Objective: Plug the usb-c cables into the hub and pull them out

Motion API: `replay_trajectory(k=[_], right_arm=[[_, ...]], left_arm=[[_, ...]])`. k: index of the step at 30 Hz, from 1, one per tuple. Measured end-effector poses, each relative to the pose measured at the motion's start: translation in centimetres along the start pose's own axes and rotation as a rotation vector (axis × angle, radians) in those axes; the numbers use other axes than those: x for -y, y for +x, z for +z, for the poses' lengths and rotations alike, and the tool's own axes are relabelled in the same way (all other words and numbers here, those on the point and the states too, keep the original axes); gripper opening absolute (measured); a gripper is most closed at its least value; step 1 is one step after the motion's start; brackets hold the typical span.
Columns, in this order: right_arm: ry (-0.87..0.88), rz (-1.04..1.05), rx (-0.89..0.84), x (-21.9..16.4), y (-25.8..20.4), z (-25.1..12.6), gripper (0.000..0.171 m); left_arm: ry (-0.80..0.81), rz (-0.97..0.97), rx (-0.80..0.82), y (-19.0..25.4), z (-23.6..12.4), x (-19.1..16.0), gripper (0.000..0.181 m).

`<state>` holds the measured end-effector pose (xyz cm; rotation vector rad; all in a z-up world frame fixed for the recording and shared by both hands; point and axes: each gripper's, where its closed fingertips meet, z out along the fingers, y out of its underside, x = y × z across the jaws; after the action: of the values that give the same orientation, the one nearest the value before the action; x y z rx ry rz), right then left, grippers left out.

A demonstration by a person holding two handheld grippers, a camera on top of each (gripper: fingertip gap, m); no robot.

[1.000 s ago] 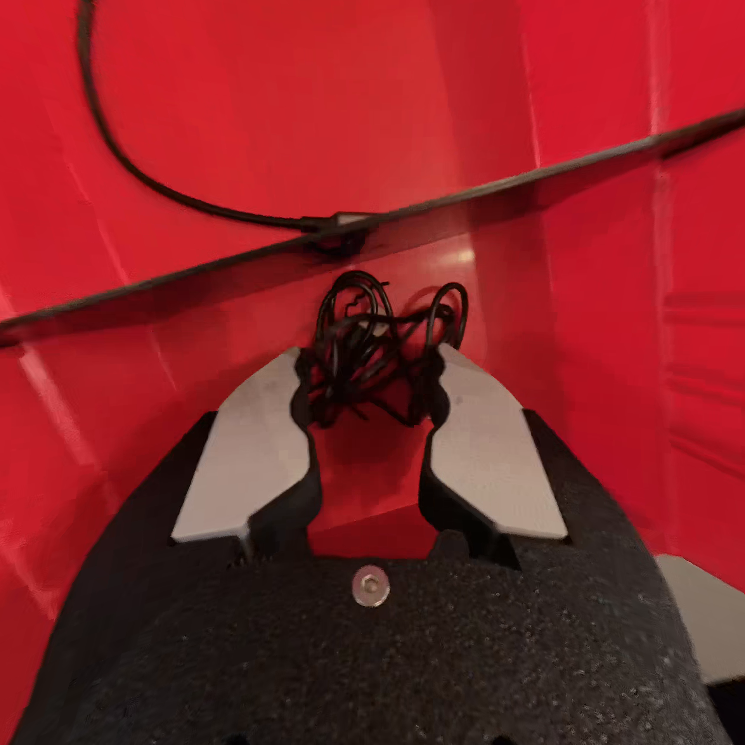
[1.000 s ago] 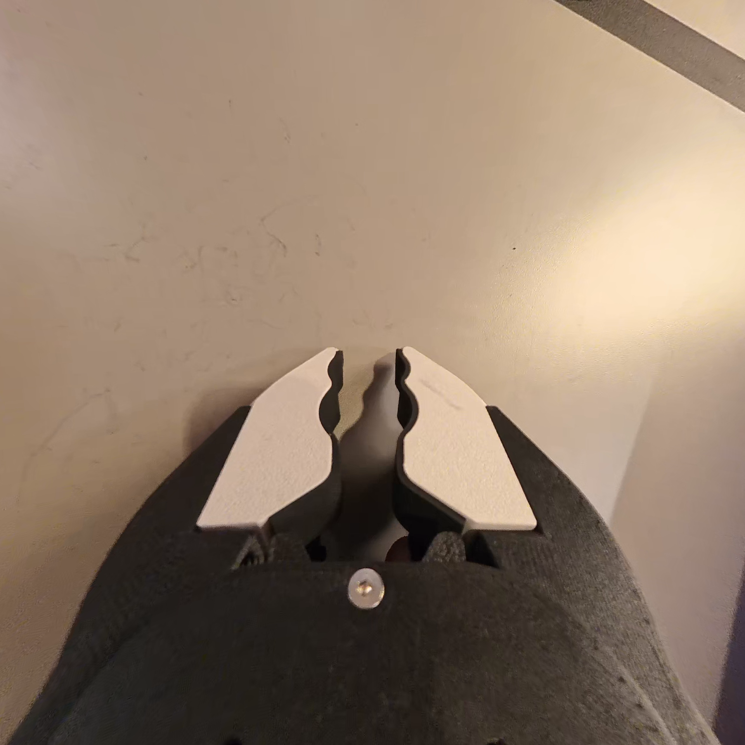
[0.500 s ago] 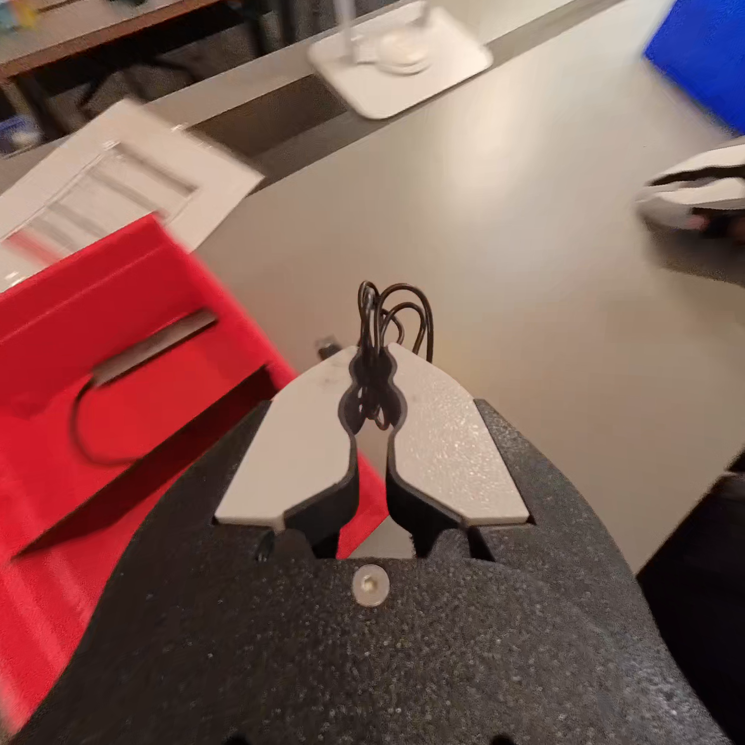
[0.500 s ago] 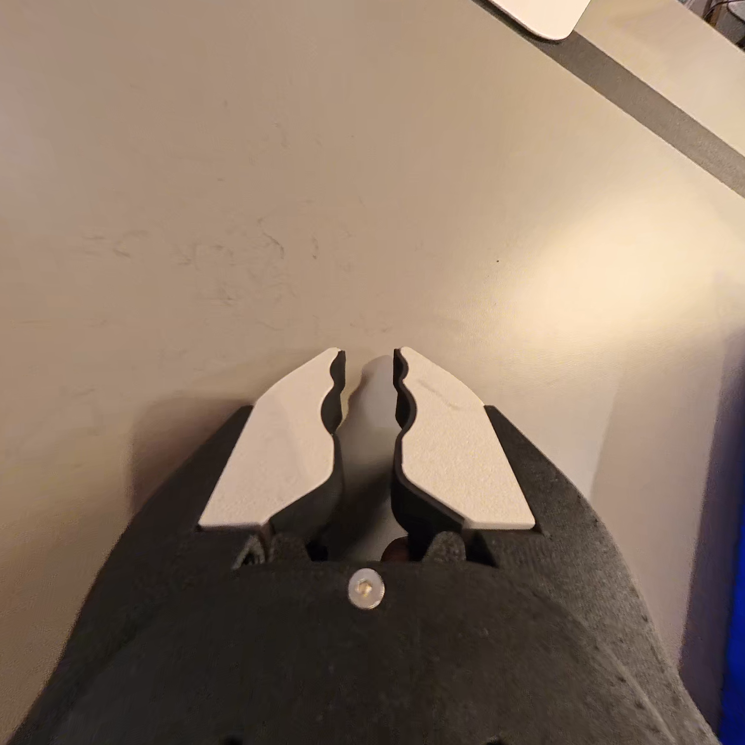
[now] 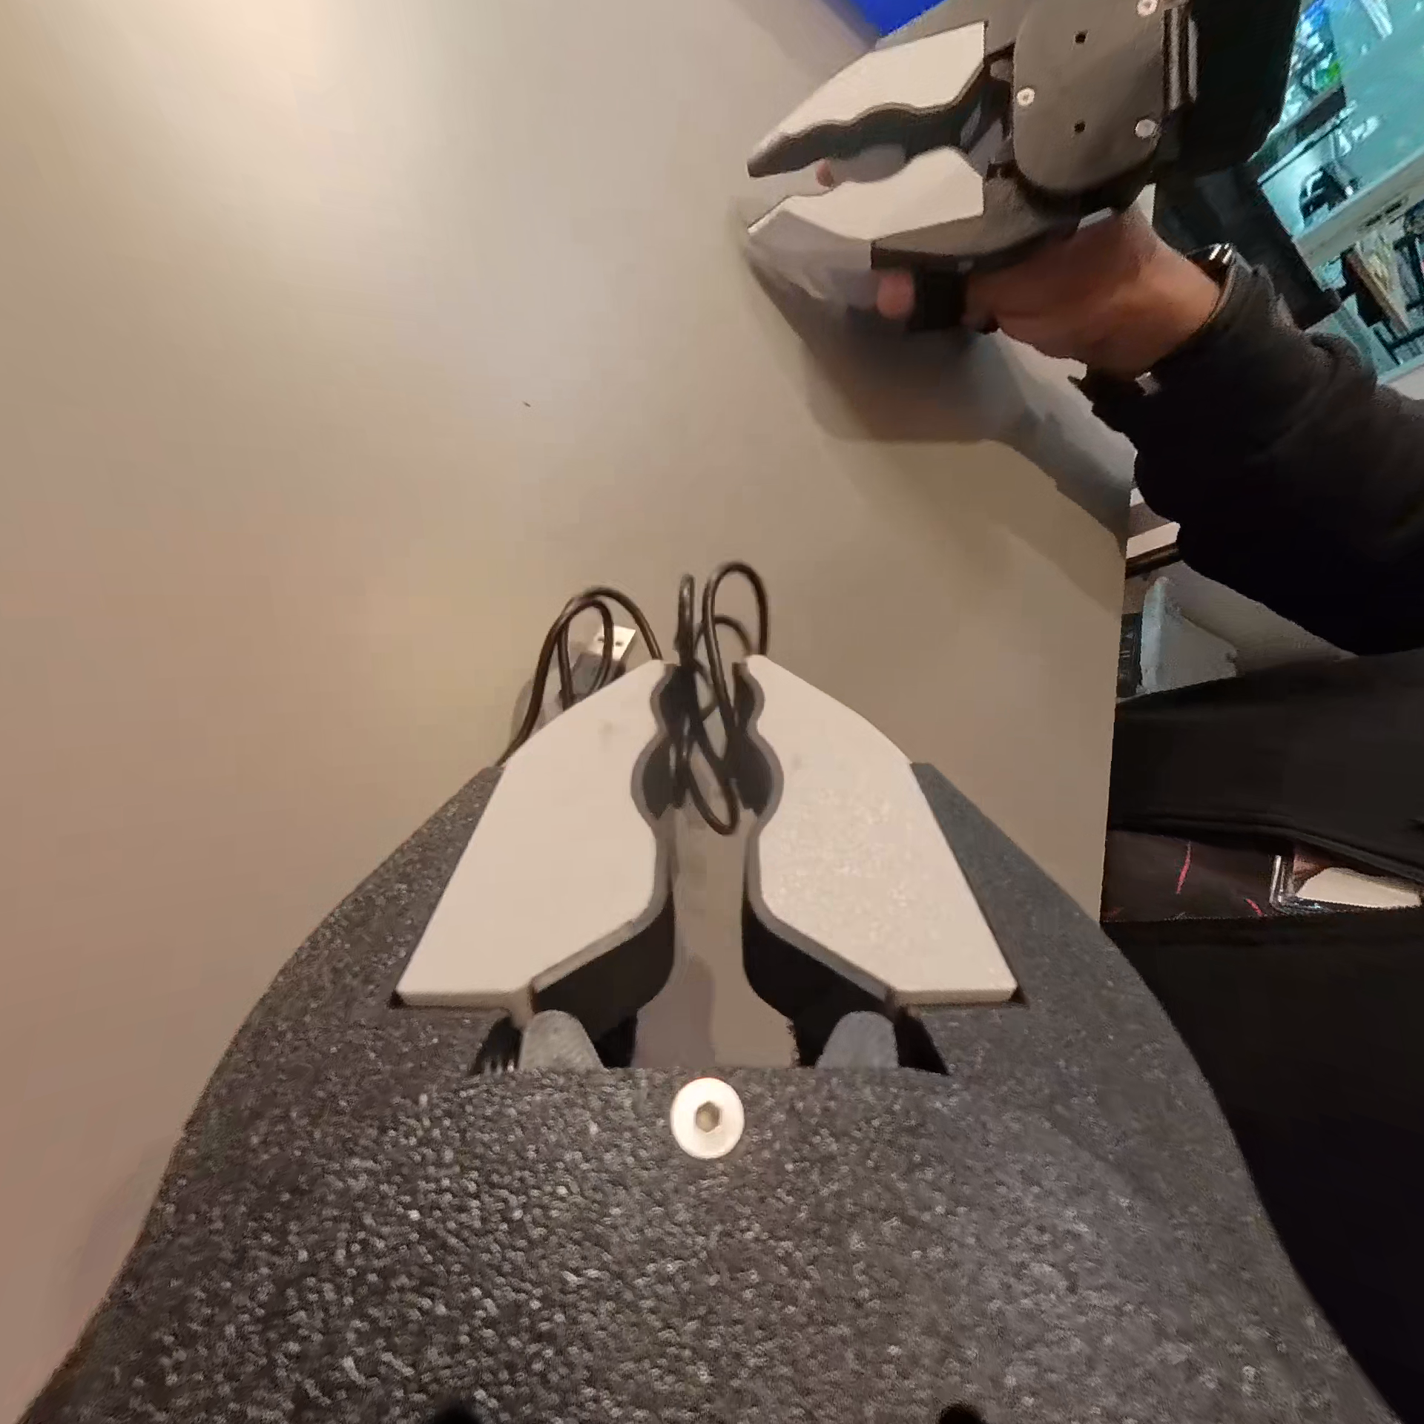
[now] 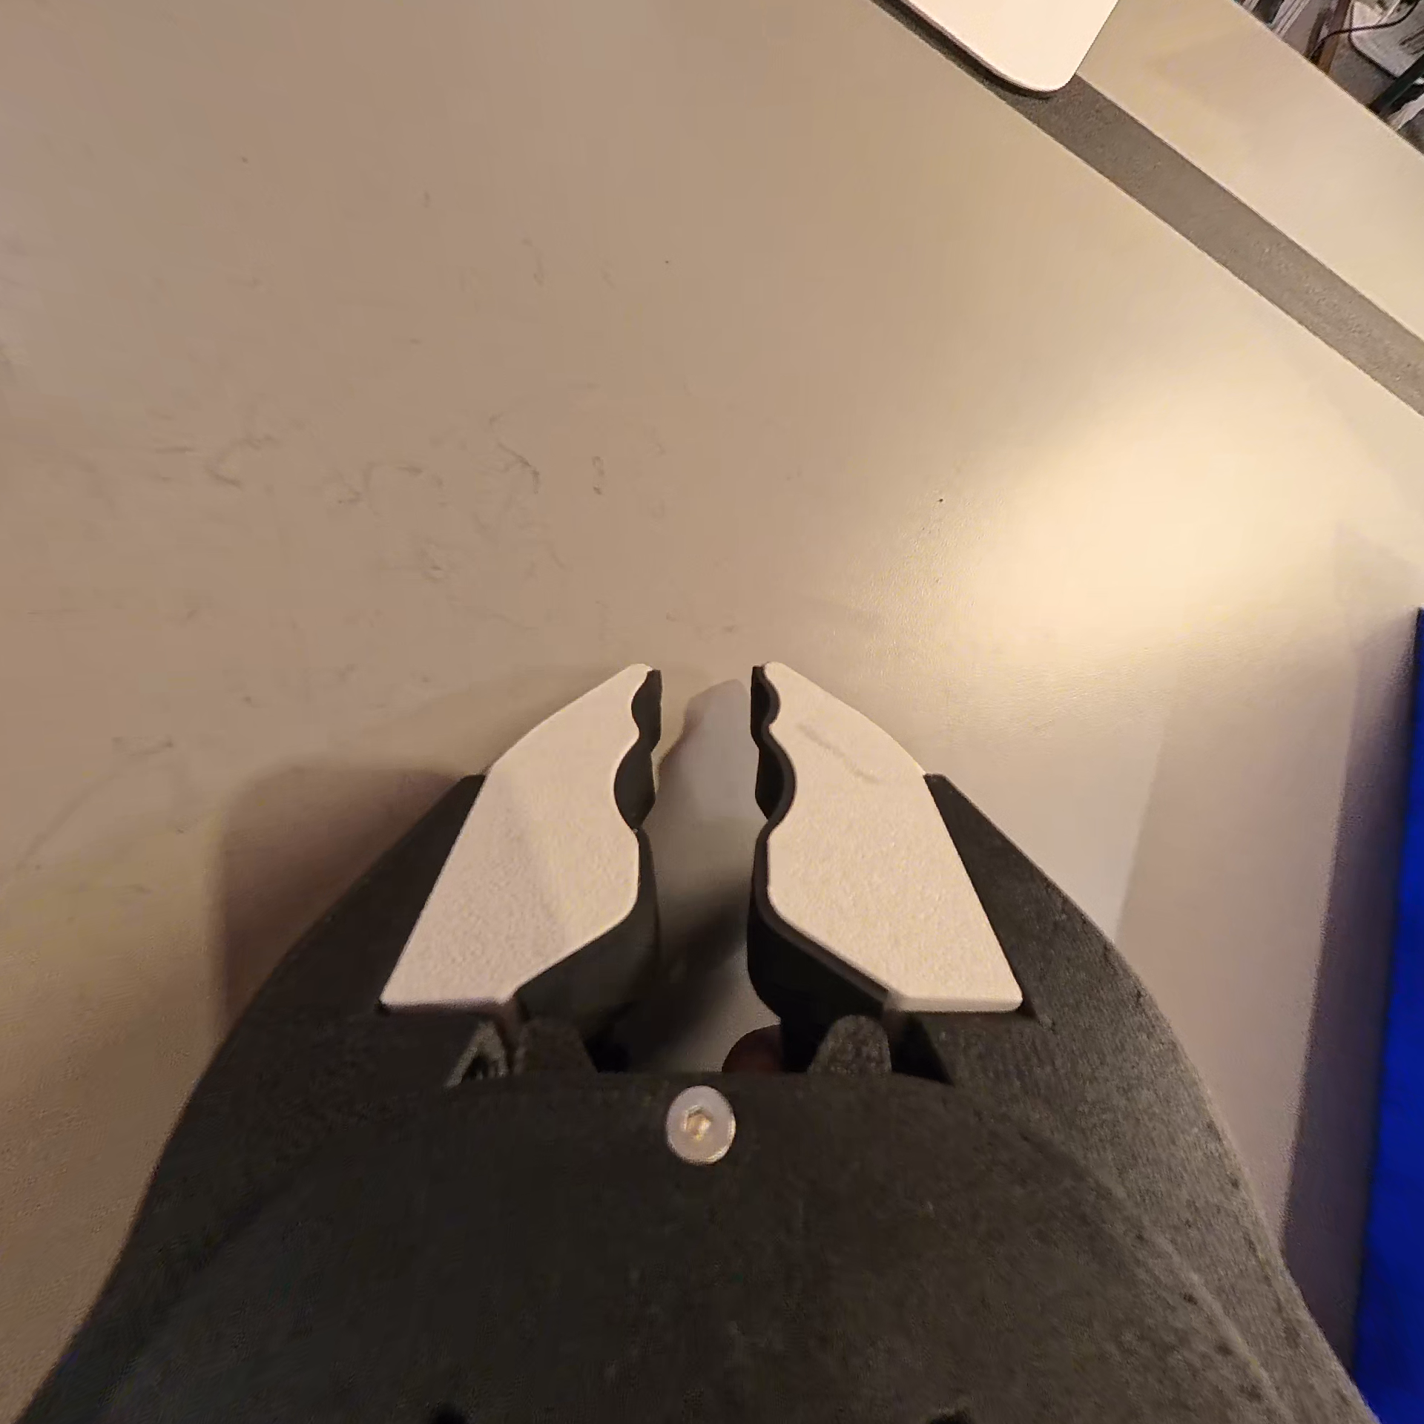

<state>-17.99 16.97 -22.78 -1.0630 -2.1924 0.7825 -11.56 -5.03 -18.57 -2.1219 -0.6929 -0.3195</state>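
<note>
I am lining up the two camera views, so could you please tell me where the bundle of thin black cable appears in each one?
Left wrist view: the bundle of thin black cable sits at centre, pinched between the left hand-held gripper fingertips, loops sticking out ahead.
Right wrist view: not in it; the right hand-held gripper is empty, slightly open.
Shared landmark: the plain beige tabletop.

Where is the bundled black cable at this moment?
In the left wrist view, the coiled black cable is clamped in the left gripper, above the beige table; the right gripper sits far off, upper right.
</note>
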Motion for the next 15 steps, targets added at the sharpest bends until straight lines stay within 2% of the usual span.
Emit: replay_trajectory(k=[3,5,7,11,15], right_arm=[[-0.002,0.005,0.011,-0.1,-0.1,-0.1,0.022],[-0.002,0.007,0.021,-0.2,-0.2,-0.2,0.022],[-0.002,0.006,0.027,-0.2,-0.3,-0.2,0.022],[-0.005,0.013,0.045,-0.2,-0.4,-0.1,0.022],[-0.006,0.015,0.059,-0.2,-0.5,-0.1,0.022]], left_arm=[[0.014,0.03,-0.021,1.0,-0.5,0.4,0.036],[0.032,0.054,0.006,1.3,-2.1,0.7,0.054],[0.068,0.081,0.049,1.5,-4.7,1.2,0.061],[0.215,0.086,0.184,0.8,-12.3,2.1,0.061],[0.332,-0.022,0.489,-4.8,-22.6,0.8,0.058]])
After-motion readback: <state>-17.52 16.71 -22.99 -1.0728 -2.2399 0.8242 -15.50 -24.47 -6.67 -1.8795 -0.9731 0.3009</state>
